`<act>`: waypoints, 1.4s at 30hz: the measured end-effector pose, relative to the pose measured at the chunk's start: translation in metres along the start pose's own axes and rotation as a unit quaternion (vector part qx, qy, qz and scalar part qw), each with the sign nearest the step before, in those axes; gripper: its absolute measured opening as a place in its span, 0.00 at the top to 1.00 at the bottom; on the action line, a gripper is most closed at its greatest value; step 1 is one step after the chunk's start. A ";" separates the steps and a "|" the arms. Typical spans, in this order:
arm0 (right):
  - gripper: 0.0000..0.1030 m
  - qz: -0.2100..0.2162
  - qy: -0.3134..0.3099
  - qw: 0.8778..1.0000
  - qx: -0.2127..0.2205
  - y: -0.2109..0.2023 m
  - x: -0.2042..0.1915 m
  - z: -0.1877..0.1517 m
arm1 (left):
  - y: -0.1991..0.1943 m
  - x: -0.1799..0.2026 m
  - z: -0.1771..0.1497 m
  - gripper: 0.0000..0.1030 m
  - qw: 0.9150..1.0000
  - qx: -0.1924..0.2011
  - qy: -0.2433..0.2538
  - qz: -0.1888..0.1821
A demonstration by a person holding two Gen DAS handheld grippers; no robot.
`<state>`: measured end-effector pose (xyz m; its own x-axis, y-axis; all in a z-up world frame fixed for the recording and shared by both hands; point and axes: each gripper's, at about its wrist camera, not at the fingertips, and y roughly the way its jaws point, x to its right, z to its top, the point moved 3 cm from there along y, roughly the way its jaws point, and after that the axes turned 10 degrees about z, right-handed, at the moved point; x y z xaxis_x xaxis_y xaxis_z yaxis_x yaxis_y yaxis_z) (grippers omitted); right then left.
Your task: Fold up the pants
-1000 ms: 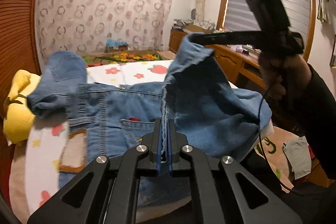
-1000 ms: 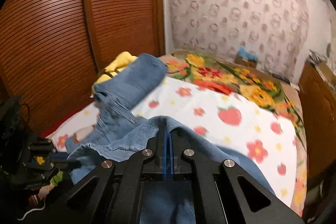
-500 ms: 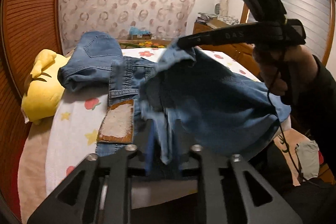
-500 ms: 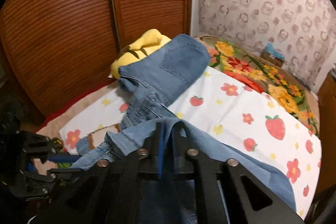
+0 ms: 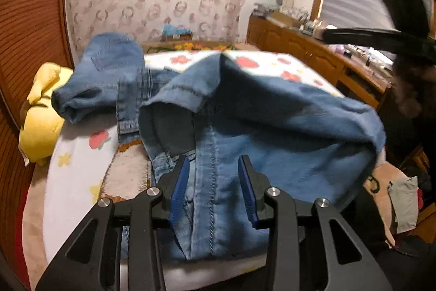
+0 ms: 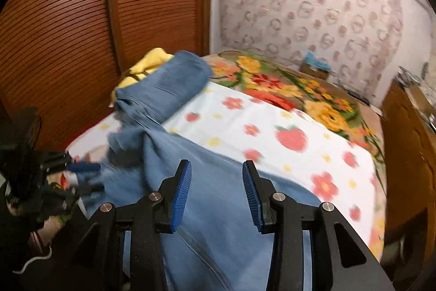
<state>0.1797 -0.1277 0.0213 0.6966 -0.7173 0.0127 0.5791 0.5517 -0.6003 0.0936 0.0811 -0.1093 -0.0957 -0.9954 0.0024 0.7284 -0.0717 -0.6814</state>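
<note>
The blue denim pants point(image 5: 272, 132) lie on the bed, the leg part folded over toward the waist, with the hem point(image 5: 179, 94) standing up in a loose arch. The pants also show in the right wrist view point(image 6: 218, 198). My left gripper point(image 5: 215, 182) is open just above the folded denim, holding nothing. My right gripper point(image 6: 216, 184) is open over the denim, holding nothing. The right gripper's body shows blurred at the upper right of the left wrist view point(image 5: 381, 34).
The bed has a white sheet with strawberries and flowers point(image 6: 272, 132). A yellow plush toy point(image 5: 41, 111) lies under the waist end at the left. A wooden louvred wardrobe point(image 6: 81, 32) stands on the left, a wooden cabinet point(image 5: 313, 56) on the right.
Both grippers were shut on the denim leg and carried it over the waist part. Both have now opened and let go, and the denim has dropped onto the bed.
</note>
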 end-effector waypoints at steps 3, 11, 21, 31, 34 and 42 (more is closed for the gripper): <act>0.61 -0.020 0.018 1.000 -0.002 -0.019 0.014 -0.024 | 0.013 0.001 -0.002 0.63 1.000 -0.016 -0.001 -0.002; 0.61 -0.019 0.082 0.996 -0.011 -0.030 0.026 -0.077 | 0.004 0.012 0.003 0.93 1.000 0.010 0.022 -0.001; 0.61 -0.006 0.112 0.994 -0.014 -0.022 0.034 -0.081 | -0.112 0.009 0.016 0.94 0.993 0.114 0.023 -0.019; 0.61 0.020 0.097 0.995 -0.019 -0.002 0.018 -0.080 | -0.108 -0.014 -0.007 0.94 0.998 0.068 -0.004 0.002; 0.61 0.020 0.096 0.995 -0.022 0.003 0.021 -0.080 | -0.097 -0.013 -0.010 0.83 0.998 0.055 -0.007 0.004; 0.59 0.016 0.099 0.995 -0.023 0.000 0.018 -0.088 | -0.065 -0.014 -0.014 0.55 0.999 0.028 -0.025 0.000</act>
<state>0.1548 -0.1781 -0.0489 0.6150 -0.7719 -0.1611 0.5347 0.5584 -0.6342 0.0380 0.1007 -0.0748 -0.0632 -0.9972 0.0395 0.7649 -0.0738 -0.6399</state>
